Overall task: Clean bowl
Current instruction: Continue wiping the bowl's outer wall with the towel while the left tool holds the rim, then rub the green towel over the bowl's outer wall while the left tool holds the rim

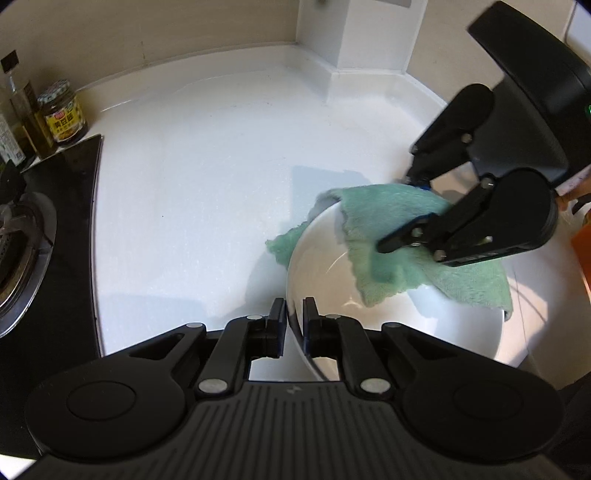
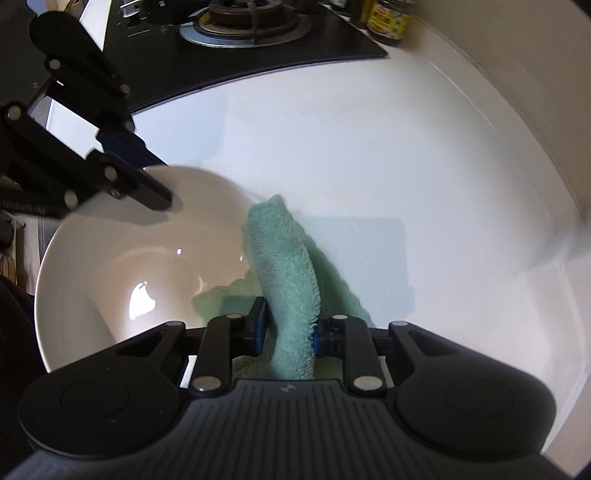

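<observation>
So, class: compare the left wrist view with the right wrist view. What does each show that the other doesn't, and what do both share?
Only the left wrist view shows the white wall corner, the left gripper pinching the white bowl's rim, and an orange object at the right edge.

Only the right wrist view shows the green towel clamped in the right gripper, and the bowl's shiny bottom.

Both show the white bowl, green towel, white countertop, gas burner and yellow-labelled jar.

each camera sits on its own gripper, looking steeply down, very close. both views share the white bowl (image 1: pixel 325 258), green cloth (image 2: pixel 288 266), desk (image 1: pixel 207 192) and stove (image 2: pixel 243 26).
</observation>
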`<state>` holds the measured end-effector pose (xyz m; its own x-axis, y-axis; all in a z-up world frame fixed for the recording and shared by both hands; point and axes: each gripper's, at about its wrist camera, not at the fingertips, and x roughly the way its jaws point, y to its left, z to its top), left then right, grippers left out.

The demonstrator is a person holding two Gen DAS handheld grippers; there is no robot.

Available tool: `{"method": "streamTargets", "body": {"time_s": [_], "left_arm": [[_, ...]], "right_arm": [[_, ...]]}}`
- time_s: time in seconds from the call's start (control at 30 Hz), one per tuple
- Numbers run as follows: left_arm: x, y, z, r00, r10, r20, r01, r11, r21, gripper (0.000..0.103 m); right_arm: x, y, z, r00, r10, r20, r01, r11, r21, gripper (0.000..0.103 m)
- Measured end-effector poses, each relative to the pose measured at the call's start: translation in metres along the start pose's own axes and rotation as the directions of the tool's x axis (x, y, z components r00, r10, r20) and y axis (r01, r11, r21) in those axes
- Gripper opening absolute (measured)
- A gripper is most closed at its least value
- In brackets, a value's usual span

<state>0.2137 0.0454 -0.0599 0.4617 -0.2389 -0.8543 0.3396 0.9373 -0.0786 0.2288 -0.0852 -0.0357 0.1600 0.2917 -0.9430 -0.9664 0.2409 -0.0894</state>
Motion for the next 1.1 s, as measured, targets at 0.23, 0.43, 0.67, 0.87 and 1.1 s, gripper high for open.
{"method": "streamTargets", "body": {"time_s": [0.23, 0.43, 0.67, 0.87, 1.1], "left_arm": [[0.007, -0.010, 0.017, 0.999, 0.019, -0.047, -0.009, 0.979, 0.205, 0.008], [0.016, -0.013, 0.032, 0.997, 0.024, -0.071, -0.002, 0.955, 0.297, 0.008], [0.009, -0.004, 0.025, 0.999, 0.026, -0.042, -0.021, 0.991, 0.129, 0.008], [-0.002, 0.012, 0.004, 1.000, -0.013, -0.009, 0.013, 1.000, -0.016, 0.013], [0.004, 0.009, 0.016, 1.000, -0.015, -0.024, 0.017, 0.995, 0.098, 0.006]], "right_arm": [[0.006, -0.011, 0.005, 0.994, 0.078, -0.078, -0.083, 0.994, -0.073, 0.019], [0.014, -0.008, 0.028, 0.999, 0.015, -0.049, -0.021, 0.990, -0.136, 0.020], [0.015, 0.002, 0.040, 0.999, 0.030, -0.033, -0.034, 0.989, -0.141, 0.019], [0.014, -0.009, 0.022, 1.000, 0.011, -0.026, -0.012, 1.000, -0.016, 0.018], [0.020, -0.009, 0.029, 0.992, 0.074, -0.107, -0.083, 0.993, -0.082, 0.018]]}}
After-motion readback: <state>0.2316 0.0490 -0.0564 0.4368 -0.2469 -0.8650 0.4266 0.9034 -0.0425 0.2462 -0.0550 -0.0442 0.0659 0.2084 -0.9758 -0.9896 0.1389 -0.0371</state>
